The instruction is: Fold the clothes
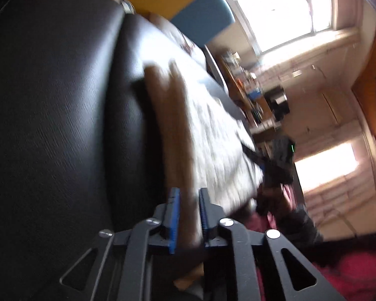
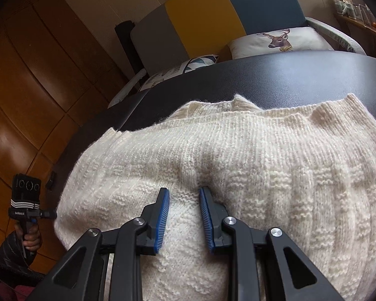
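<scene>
Black leather-look surface (image 2: pixel 288 80) across the middle of the right wrist view, and again filling the whole left half of the blurred, tilted left wrist view (image 1: pixel 50 125). Cream knitted sweater (image 2: pixel 238 163) spread over that surface, covering the lower centre and right of the right wrist view, ribbed edge toward the top, one side hanging over the surface's edge at lower left. Same knit seen as a pale smeared mass (image 1: pixel 213 138) in the centre of the left wrist view, with a brown blurred band alongside it, too smeared to identify.

Wooden panelled wall (image 2: pixel 25 87) down the left side. Grey, yellow and blue upholstered backrest (image 2: pixel 213 15) at top centre, with a deer-print cushion (image 2: pixel 280 41) below it at upper right. Bright window (image 1: pixel 275 7) at upper right of the left wrist view.

Right gripper (image 2: pixel 184 195) at bottom centre, blue-padded jaws spread apart with a raised ridge of knit sitting between them, not pinched. Left gripper (image 1: pixel 189 195) at bottom centre of its own view, narrowly parted, brown blurred material between the pads; grasping or not: cannot tell. Left gripper also small at lower left of the right wrist view, held by a hand (image 2: pixel 31 238), off the sweater.
</scene>
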Demonstrator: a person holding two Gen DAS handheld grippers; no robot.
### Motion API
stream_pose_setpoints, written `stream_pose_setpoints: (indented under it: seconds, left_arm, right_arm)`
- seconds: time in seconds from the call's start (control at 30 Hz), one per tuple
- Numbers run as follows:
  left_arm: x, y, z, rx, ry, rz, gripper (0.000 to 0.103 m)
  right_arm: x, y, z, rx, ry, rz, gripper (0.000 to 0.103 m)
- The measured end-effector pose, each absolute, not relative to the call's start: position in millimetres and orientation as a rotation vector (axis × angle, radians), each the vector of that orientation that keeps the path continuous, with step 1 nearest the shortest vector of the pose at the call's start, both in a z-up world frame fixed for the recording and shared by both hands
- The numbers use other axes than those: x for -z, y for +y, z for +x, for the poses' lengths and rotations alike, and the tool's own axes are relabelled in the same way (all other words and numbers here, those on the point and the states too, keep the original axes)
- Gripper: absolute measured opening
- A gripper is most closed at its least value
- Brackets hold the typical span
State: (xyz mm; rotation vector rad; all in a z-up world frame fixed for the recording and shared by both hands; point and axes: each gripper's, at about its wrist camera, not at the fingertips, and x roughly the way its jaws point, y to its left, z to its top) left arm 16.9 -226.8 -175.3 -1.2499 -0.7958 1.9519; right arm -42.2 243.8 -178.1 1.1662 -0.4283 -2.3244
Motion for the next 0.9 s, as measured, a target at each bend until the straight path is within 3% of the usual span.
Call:
stream_pose_setpoints:
  seconds: [0.07,0.2,0.33,0.37,0.43,0.53,0.73,0.77,0.9]
  left_arm:
    - [168.4,-228.8,-2.7,-1.993,-0.817,-1.230,0.056]
    - [159.0,-214.7,-47.6,-2.033,-0.790,-1.224,0.057]
    - [153.8,-184.1,-80.0,-2.044,-0.695,-1.257,0.057]
    - [152.3,-176.5,-87.5,-2.051,-0.668,-1.265,0.047]
    - [145.9,-162.8,-91.6,-2.135,-0.576,-1.268,0.006]
    - [136.7,-162.5,-89.7,-2.242,-0.588,-1.215,0.005]
    - [172.9,-176.8,-105.6,-2.375,-0.510,-1.380,0.006]
    - [169.4,-174.0,-105.0,-2.400,-0.506,-1.391,0.011]
    - [139.4,-174.9,-85.8,-2.605,-0.485,-1.355,0.012]
  right_arm:
    - [176.5,243.4,-43.0,2.316,-0.439,1.178,0.026]
    - [169.1,242.9,-41.3,2.312,-0.470,1.228,0.026]
    - [156.1,237.0,-30.9,2.345,-0.357,1.220,0.029]
    - [154.6,236.4,-28.8,2.355,-0.323,1.219,0.029]
    - [154.4,239.7,-23.3,2.373,-0.281,1.220,0.029]
    - [156.7,251.2,-12.6,2.399,-0.276,1.214,0.029]
    - [175.4,270.8,2.1,2.391,-0.460,1.123,0.029]
    - [174.9,270.5,2.0,2.393,-0.459,1.122,0.029]
    - [168.9,270.5,-3.0,2.380,-0.468,1.141,0.029]
